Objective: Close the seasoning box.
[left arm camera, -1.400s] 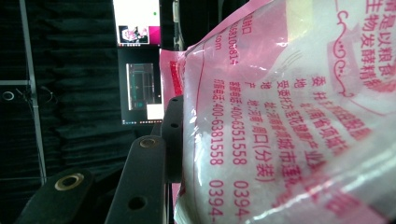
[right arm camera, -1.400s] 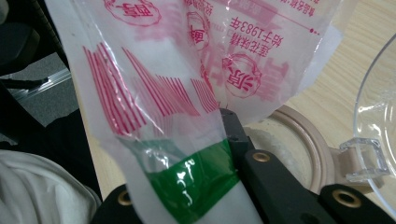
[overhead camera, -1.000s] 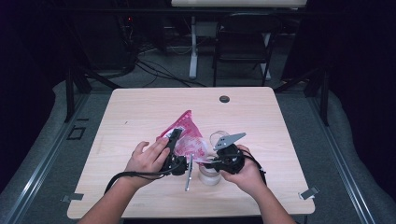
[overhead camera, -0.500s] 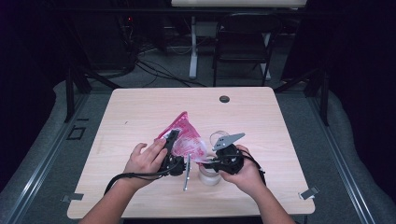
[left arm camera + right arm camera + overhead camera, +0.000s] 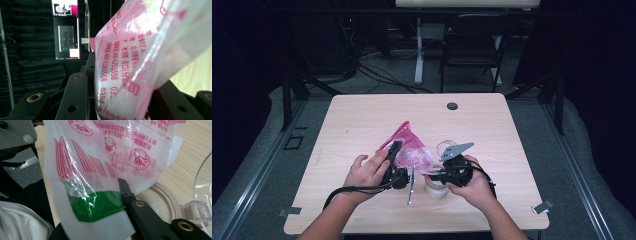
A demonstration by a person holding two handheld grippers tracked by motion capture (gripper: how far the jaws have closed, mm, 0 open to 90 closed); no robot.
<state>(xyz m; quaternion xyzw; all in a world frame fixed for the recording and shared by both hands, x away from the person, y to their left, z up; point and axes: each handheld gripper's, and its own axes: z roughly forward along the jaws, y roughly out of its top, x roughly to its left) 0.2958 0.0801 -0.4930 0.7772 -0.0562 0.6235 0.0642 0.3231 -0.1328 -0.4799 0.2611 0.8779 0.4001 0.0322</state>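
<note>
A dark room with black drapes surrounds a pale wooden table (image 5: 362, 125), and a folding chair (image 5: 472, 45) stands beyond its far edge. A small dark disc (image 5: 452, 106) sits near the far edge of the tabletop.

Near the middle of the table, towards the near side, a person holds up a pink and clear plastic bag (image 5: 409, 150) between two grippers. The bag carries red printed characters and, at one corner, a green band. Something white shows through the film low in the bag in the left gripper view.

The left gripper (image 5: 393, 155) comes at the bag from the left, its jaws pointing away from the person. In its own view the bag's lower part fills the gap between the two black jaws, which are clenched on it. The left hand (image 5: 367, 172) wraps the body of the tool, and a cable trails off to the near left.

The right gripper (image 5: 434, 174) meets the bag from the right, with its grey plate on top. Its own view shows the jaws pinched tight on the green-banded corner of the film. The right hand (image 5: 474, 185) grips it from the near side.

Just below the bag's right end a clear cup (image 5: 437, 187) stands on the table, and a thin metal tool (image 5: 410, 186) lies just left of it
</note>
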